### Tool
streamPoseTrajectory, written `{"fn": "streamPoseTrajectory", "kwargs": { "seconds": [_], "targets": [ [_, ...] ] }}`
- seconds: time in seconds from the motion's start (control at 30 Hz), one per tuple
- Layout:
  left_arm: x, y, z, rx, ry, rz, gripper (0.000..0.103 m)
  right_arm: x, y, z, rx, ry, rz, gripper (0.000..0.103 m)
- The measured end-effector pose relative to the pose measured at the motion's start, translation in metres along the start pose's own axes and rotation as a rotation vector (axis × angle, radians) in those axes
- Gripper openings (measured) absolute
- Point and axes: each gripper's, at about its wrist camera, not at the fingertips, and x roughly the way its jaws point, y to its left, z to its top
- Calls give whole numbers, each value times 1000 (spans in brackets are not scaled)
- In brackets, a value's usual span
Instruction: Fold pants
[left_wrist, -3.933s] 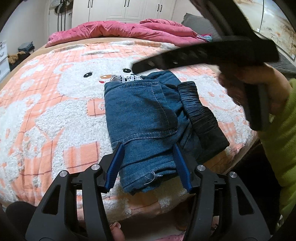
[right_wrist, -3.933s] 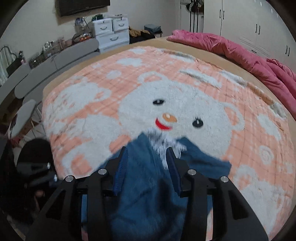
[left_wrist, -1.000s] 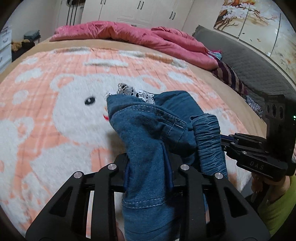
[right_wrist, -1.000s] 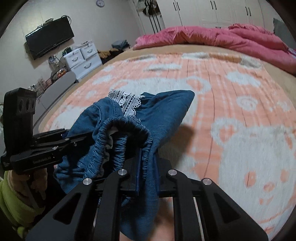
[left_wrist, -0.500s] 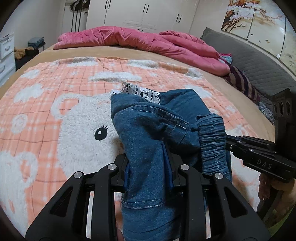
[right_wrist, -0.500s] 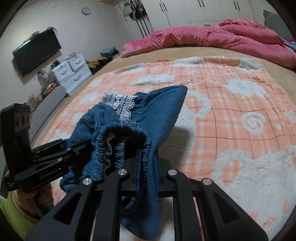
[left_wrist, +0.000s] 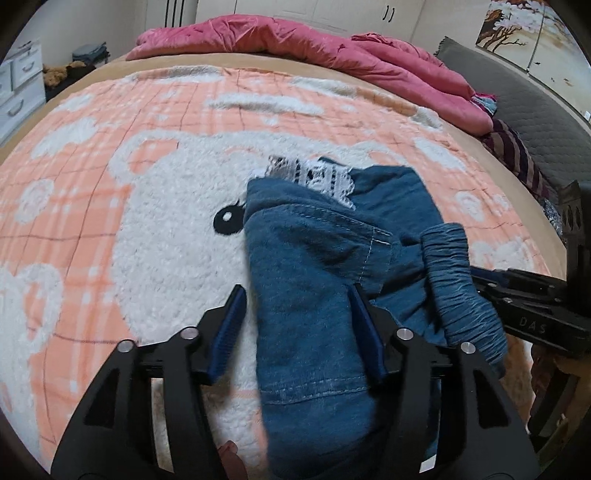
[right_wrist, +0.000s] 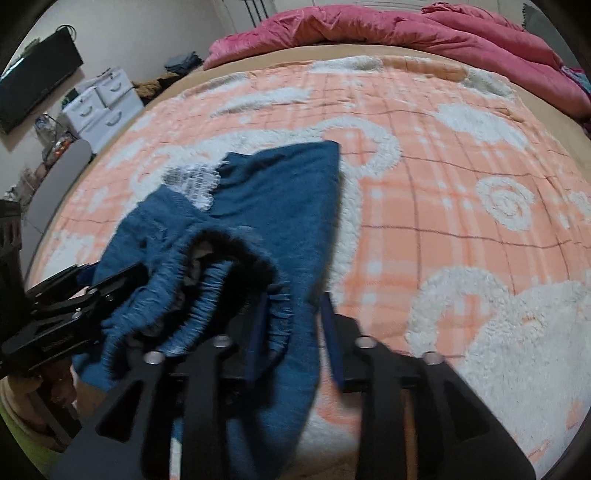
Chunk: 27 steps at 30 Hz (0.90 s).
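One pair of denim pants (left_wrist: 314, 295), two grippers, one bear-print blanket (left_wrist: 110, 166), one pink duvet (left_wrist: 332, 40) at the far edge of the bed, one white drawer unit (right_wrist: 103, 107) and one wall TV (right_wrist: 33, 81) off to the left. The pants lay bunched on the blanket near the bed's near edge, lace trim (left_wrist: 314, 177) at the far end, gathered elastic waistband (left_wrist: 461, 288) toward the right side. Left gripper (left_wrist: 299, 332) was spread, denim between its blue pads but a clear gap on the left pad; half a second earlier the pads were clamped on that fold, so its jaws had just been opening. Right gripper (right_wrist: 295, 332) was also parted with the waistband edge loose between the pads, blurry; earlier it pinched the waistband tight, so its jaws had just been opening too. Compared with a second ago, the pants sat lower and flatter on the blanket instead of hanging lifted. In the right wrist view the left gripper showed at the left edge, touching the cloth. Wide open blanket lay left, right and beyond the pants; the duvet was well apart from them.
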Motion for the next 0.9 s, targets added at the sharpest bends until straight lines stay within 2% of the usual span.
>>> {"fn": "streamPoseTrajectory", "kwargs": {
  "seconds": [0.23, 0.33, 0.43, 0.47, 0.5, 0.67, 0.9],
  "targets": [
    [-15, 11, -13, -45, -17, -9, 70, -23, -6, -13, 33, -30, 11, 53],
    [-30, 16, -19, -77, -26, -37, 73, -42, 2, -24, 11, -65, 0, 69],
    [-48, 14, -27, -75, -50, -45, 77, -61, 14, -35, -26, -106, -28, 73],
    [-52, 12, -28, -71, -59, -43, 80, -66, 17, -37, -37, -118, -27, 81],
    [-61, 10, -34, -64, -73, -40, 81, -73, 22, -42, -48, -137, -22, 84],
    [-89, 1, -57, -32, -111, -36, 93, -89, 36, -63, -88, -193, -79, 90],
    [-111, -7, -85, -32, -115, -50, 93, -109, 38, -86, -66, -245, -102, 96]
  ]
}}
